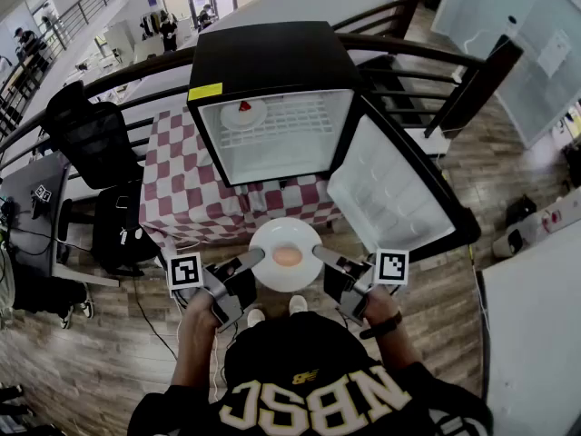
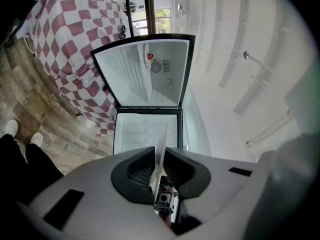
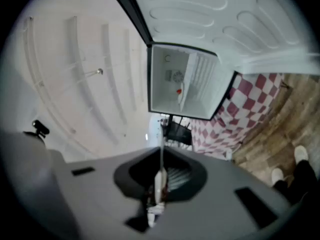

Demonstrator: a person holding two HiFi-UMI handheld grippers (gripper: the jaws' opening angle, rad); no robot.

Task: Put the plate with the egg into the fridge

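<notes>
**A:** We stand on a wooden floor (image 1: 100, 352) beside a railing. In front of us is a table (image 1: 177, 184) under a red-and-white checked cloth, and a black fridge (image 1: 263, 57) stands on it.

**B:** Its door (image 1: 390, 193) hangs wide open to our right. Inside we see a wire shelf, with a small dish (image 1: 243, 113) at the back left carrying something red.

**A:** And our plate (image 1: 272, 280)?

**B:** In the air in front of the fridge, below its opening and not yet inside. The egg (image 1: 287, 256) lies at its middle.

**A:** We hold it from both sides. The left tongs (image 1: 258, 256) are clamped narrow on the left rim, and the right tongs (image 1: 320, 252) on the right rim.

**B:** Yes, each gripper view shows the thin white rim edge-on, pinched between the pads.
</notes>
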